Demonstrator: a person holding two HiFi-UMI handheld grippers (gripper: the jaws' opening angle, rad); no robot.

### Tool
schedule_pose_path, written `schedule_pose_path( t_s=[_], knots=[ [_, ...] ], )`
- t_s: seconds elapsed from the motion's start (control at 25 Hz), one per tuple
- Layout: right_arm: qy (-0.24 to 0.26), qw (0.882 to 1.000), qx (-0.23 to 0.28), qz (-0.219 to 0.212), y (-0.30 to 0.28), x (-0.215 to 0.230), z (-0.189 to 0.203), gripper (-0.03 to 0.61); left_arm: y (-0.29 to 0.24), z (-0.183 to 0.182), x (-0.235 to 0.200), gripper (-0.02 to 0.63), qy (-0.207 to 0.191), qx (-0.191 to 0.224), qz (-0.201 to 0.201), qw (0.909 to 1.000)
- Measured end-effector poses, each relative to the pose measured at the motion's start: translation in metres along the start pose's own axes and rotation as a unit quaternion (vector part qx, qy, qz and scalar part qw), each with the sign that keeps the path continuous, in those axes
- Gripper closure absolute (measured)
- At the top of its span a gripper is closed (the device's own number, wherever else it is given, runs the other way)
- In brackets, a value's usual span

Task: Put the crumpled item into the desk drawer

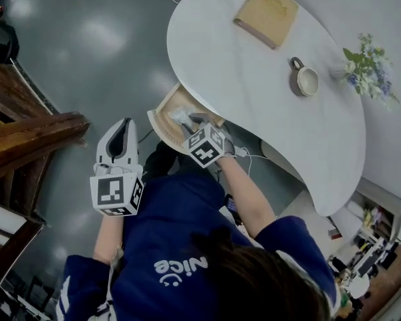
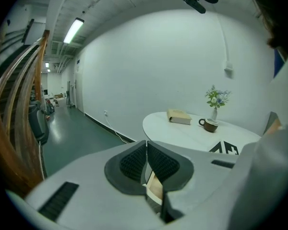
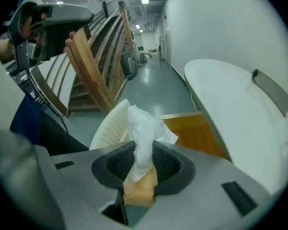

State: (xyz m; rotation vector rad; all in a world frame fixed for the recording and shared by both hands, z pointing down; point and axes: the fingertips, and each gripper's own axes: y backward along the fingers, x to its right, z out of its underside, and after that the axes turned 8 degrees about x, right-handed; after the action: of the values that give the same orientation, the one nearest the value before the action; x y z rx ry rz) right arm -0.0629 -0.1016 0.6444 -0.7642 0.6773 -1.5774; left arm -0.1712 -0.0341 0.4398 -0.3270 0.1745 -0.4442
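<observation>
A crumpled white tissue (image 3: 143, 133) sticks up between the pads of my right gripper (image 3: 141, 161), which is shut on it. In the head view, that gripper (image 1: 187, 122) points steeply down over the open desk drawer (image 1: 162, 116), with the tissue (image 1: 181, 116) just above the drawer's wooden inside (image 3: 194, 133). The drawer's white front (image 3: 109, 128) lies to the left of the jaws. My left gripper (image 1: 123, 124) hangs apart, left of the drawer over the floor. In its own view, the left gripper (image 2: 147, 153) has its pads together with nothing between them.
The white kidney-shaped desk (image 1: 254, 85) carries a tan book (image 1: 267, 12), a mug (image 1: 306, 80) and a small vase of flowers (image 1: 366, 65). A wooden staircase (image 1: 27, 139) stands at the left. The person's body fills the lower middle of the head view.
</observation>
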Motion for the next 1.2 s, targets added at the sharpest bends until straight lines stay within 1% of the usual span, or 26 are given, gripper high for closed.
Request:
schedule_pose_path(
  t_s=[0.12, 0.32, 0.56, 0.72, 0.92, 1.04, 1.2],
  knots=[
    [0.034, 0.999, -0.031, -0.009, -0.019, 0.003, 0.015, 0.457, 0.005, 0.005, -0.002, 0.601, 0.000, -0.006, -0.019, 0.9998],
    [0.059, 0.995, -0.080, -0.031, -0.049, -0.002, 0.041, 0.457, 0.017, 0.013, -0.007, 0.601, -0.020, -0.019, -0.038, 0.9989],
    [0.081, 0.989, -0.117, -0.049, -0.076, 0.001, 0.058, 0.456, 0.028, 0.016, -0.018, 0.601, -0.008, -0.024, -0.076, 0.9968],
    [0.083, 0.985, -0.136, -0.066, -0.092, -0.002, 0.068, 0.454, 0.037, 0.025, -0.025, 0.601, -0.003, -0.037, -0.095, 0.9948],
    [0.073, 0.980, -0.163, -0.088, -0.104, -0.007, 0.089, 0.451, 0.046, 0.049, -0.023, 0.601, 0.009, -0.064, -0.106, 0.9923],
    [0.067, 0.979, -0.169, -0.091, -0.111, -0.007, 0.093, 0.449, 0.049, 0.059, -0.023, 0.601, 0.000, -0.072, -0.111, 0.9913],
    [0.082, 0.978, -0.172, -0.086, -0.119, -0.006, 0.095, 0.445, 0.054, 0.066, -0.026, 0.601, 0.004, -0.078, -0.121, 0.9895]
  ],
)
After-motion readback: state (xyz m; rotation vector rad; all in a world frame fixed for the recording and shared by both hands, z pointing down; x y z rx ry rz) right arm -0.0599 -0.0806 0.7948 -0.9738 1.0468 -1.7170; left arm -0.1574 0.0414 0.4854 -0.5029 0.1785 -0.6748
